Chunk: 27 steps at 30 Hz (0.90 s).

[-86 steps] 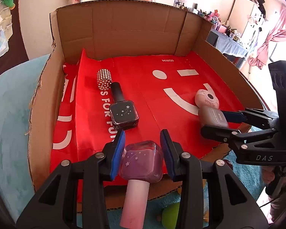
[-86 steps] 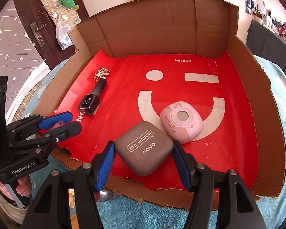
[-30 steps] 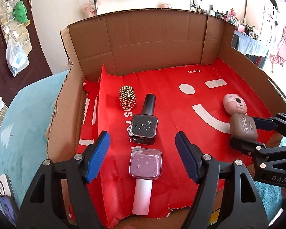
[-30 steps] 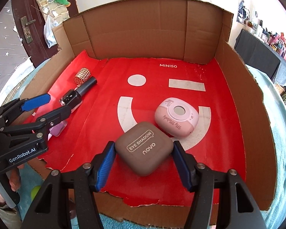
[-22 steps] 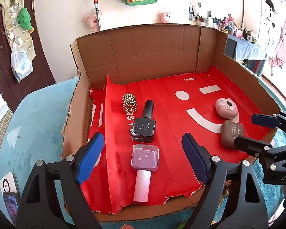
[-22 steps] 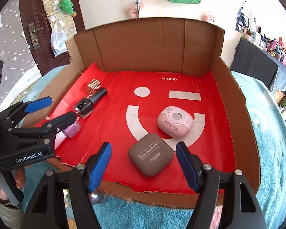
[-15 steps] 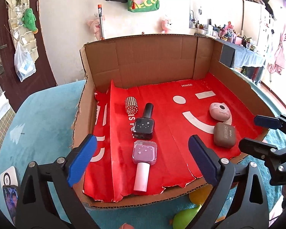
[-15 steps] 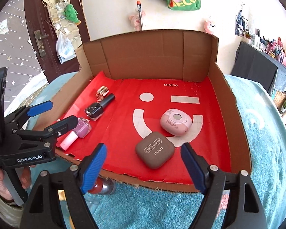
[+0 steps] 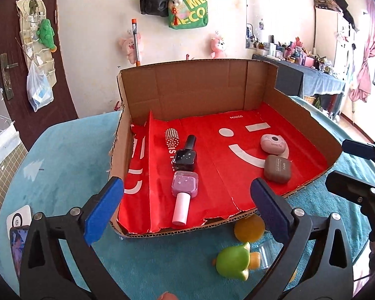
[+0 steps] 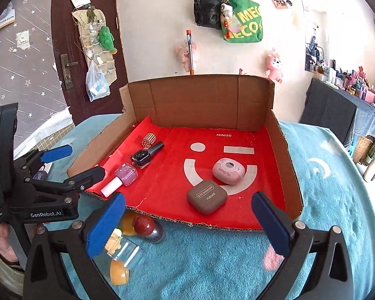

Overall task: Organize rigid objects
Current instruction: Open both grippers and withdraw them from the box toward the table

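Note:
An open-fronted cardboard box [image 9: 200, 87] with a red liner holds every item. On its left side a pink nail polish bottle [image 9: 185, 187], a black nail polish bottle [image 9: 185, 158] and a rhinestone cylinder [image 9: 172, 137] lie in a row. On its right side a brown eye shadow case [image 10: 207, 196] sits beside a pink round case [image 10: 228, 170]. My left gripper [image 9: 186, 182] hangs in front of the box, its jaws opening wide with nothing between them. My right gripper [image 10: 187, 197] is likewise drawn back, its jaws opening and empty.
The box stands on a teal cloth [image 10: 325, 200]. Before its front edge lie a green toy [image 9: 233, 260], a clear jar [image 10: 123, 252], a red-topped metal piece [image 10: 147, 227] and yellow bits. A phone [image 9: 16, 235] lies at the far left.
Both grippers opened, let go of the pink bottle and the eye shadow case, then drew back and upward out of the box. Both items stay on the red liner.

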Motion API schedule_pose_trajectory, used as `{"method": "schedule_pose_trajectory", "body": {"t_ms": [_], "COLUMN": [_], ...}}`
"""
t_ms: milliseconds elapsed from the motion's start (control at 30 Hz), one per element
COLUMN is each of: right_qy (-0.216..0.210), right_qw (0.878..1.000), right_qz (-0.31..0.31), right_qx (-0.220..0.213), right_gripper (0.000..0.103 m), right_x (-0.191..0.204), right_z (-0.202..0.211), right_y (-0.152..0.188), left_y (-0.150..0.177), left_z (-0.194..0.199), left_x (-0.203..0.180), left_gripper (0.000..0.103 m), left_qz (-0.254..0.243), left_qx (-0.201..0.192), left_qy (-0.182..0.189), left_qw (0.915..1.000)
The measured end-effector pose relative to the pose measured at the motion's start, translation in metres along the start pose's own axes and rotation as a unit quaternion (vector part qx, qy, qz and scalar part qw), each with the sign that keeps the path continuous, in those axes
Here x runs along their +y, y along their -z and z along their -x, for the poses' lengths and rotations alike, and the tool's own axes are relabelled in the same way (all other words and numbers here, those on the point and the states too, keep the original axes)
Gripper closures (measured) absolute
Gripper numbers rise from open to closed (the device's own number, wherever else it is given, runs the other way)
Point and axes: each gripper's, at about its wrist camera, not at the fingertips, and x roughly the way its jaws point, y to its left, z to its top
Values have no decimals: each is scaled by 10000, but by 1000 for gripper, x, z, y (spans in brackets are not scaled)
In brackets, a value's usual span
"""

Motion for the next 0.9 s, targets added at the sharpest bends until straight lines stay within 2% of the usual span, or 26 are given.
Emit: {"method": "schedule_pose_trajectory", "body": {"t_ms": [667, 900], "right_qy": [-109, -153], "right_qw": [9998, 9997], "right_qz": [-2, -27], "right_qx": [-192, -188], "right_gripper": [0, 0], "right_x": [14, 18], "right_z": [32, 36], "right_y": [27, 39], "left_y": [40, 51], "left_z": [29, 34], "left_x": [-1, 1], "left_gripper": [0, 0], "left_qz": [125, 263], "left_qx": [79, 171], "left_qy": [62, 215], "left_qw": [9999, 9993]}}
